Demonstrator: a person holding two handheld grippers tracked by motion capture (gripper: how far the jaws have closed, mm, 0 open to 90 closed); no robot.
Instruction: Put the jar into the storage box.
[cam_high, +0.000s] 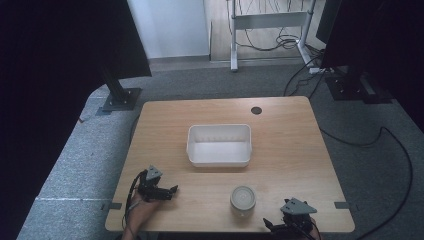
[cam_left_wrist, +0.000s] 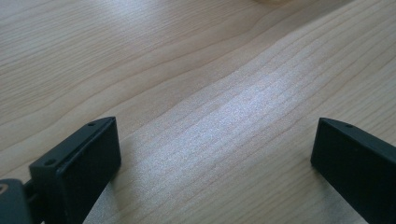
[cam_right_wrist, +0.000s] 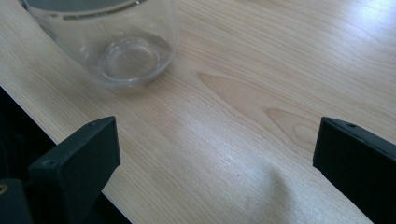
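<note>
Sitting near the tabletop's (cam_high: 300, 150) 6 o'clock edge, the clear glass jar (cam_high: 243, 200) stands upright, with the empty white tub (cam_high: 219, 145) beyond it toward 12 o'clock. Your right claw (cam_high: 272, 224) rests at the jar's 4 o'clock, jaws spread wide on nothing. Your left claw (cam_high: 172, 189) lies well apart at the jar's 9 o'clock, equally wide and empty over bare wood.

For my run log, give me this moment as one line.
left gripper: open, empty, over table | right gripper: open, empty, near edge | glass jar: upright, between grippers | white bin: mid-table
</note>
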